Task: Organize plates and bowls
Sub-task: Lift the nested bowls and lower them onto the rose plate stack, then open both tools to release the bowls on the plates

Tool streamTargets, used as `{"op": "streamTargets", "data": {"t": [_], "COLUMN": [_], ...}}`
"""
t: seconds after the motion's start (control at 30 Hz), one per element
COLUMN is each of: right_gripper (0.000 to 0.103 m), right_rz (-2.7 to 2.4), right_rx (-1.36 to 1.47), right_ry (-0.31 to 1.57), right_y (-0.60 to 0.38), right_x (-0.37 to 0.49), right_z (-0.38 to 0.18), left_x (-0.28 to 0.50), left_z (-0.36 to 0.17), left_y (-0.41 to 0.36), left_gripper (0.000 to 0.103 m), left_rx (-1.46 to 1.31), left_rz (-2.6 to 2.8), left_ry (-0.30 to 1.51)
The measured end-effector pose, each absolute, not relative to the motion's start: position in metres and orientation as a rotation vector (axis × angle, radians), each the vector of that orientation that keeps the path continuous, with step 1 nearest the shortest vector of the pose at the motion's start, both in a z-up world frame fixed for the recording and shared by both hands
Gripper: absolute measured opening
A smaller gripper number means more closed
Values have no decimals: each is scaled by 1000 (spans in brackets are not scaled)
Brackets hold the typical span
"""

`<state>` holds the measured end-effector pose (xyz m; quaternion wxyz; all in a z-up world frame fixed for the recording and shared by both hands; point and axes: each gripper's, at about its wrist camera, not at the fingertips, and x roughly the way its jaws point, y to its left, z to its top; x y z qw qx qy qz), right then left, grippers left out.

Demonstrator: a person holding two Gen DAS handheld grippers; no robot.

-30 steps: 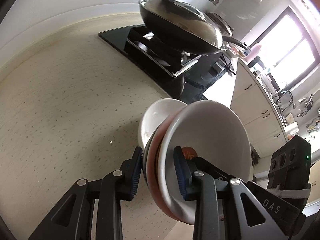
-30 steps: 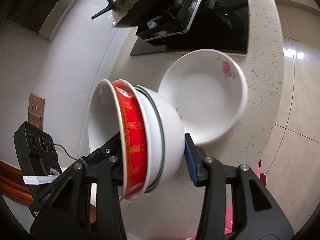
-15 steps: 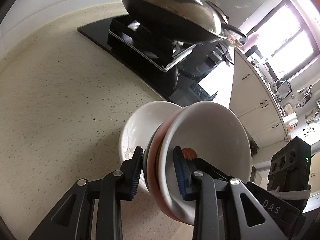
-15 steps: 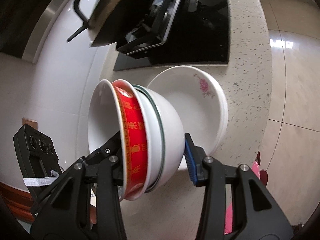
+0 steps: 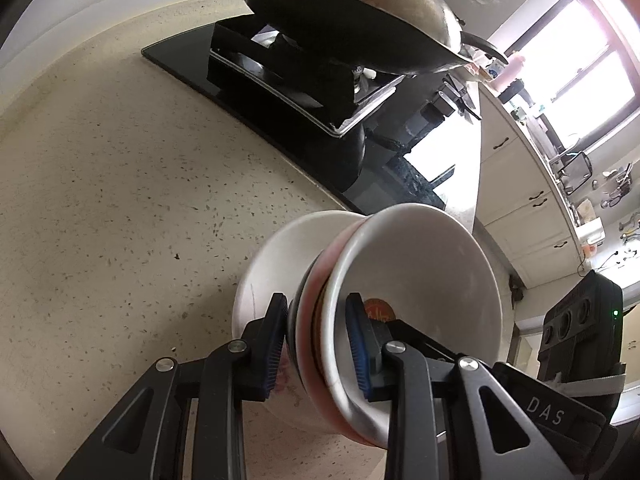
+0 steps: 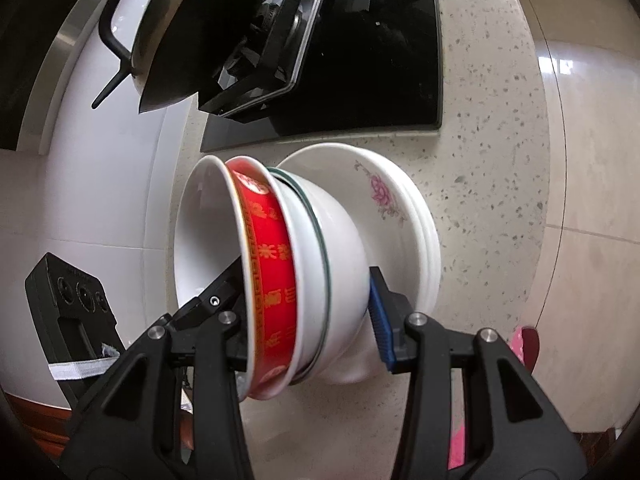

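Observation:
A nested stack of bowls [image 6: 280,264] hangs tilted on its side: white innermost, then red with gold characters, then green-rimmed, then plain white. My right gripper [image 6: 308,304] is shut on it, one finger inside the inner bowl and the blue pad [image 6: 382,328] on the outer wall. From the opposite side, my left gripper [image 5: 316,344] is shut on the rims of the bowl stack [image 5: 416,280]. Just behind the stack, white plates with a pink flower [image 6: 384,200] lie on the speckled counter [image 5: 120,200]. Whether the bowls touch the plates [image 5: 268,264] I cannot tell.
A black glass stove [image 6: 360,60] with a lidded wok [image 5: 352,12] sits right beyond the plates. The white wall [image 6: 100,160] stands at the left in the right wrist view, and the counter's edge and tiled floor [image 6: 592,200] at the right. Cabinets and a window [image 5: 580,76] lie far off.
Both grippers have carried the bowl stack down and toward the flowered plates, which now sit directly behind it. The stove and wok have come closer. Both grips are unchanged.

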<state>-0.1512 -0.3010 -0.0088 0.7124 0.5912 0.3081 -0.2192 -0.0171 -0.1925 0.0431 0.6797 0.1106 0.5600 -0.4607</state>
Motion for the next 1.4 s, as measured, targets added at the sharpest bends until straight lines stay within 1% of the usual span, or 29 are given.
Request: {"op": "streamTargets", "data": {"t": [0.33, 0.53, 0.7, 0.73, 0.8, 0.87, 0.93, 0.97, 1.0, 1.13, 1.4], "right_gripper": [46, 46, 48, 48, 48, 48, 49, 49, 52, 53, 55], "right_rz": [-481, -474, -489, -491, -503, -518, -542, -566, -586, -614, -594], "right_rx": [1303, 1293, 1268, 1261, 1242, 1204, 1167, 1151, 1129, 1053, 1050], "right_ry": [686, 693, 711, 717, 732, 748, 755, 742, 724, 662, 631], "right_y": [-300, -303, -299, -299, -297, -296, -294, -294, -294, -295, -288], "right_x": [-151, -151, -149, -149, -149, -149, -151, -154, -157, -165, -168], "right_z": [-8, -10, -6, -5, -2, 2, 6, 10, 15, 41, 51], "left_x": [-18, -27, -23, -21, -19, -19, -19, -20, -21, -24, -30], "left_z": [42, 53, 56, 57, 58, 59, 63, 66, 69, 77, 83], "left_y": [-192, -194, -188, -187, -184, -181, -176, -175, -173, -172, -160], "left_gripper": [30, 30, 35, 38, 45, 55, 63, 65, 66, 71, 72], "left_rx": [241, 313, 307, 303, 303, 299, 285, 277, 270, 236, 218], "left_rz": [-1037, -1013, -977, -970, -951, -937, -939, -947, -953, -965, -940], "left_ry": [1262, 1160, 1151, 1153, 1152, 1146, 1130, 1123, 1115, 1099, 1076]}}
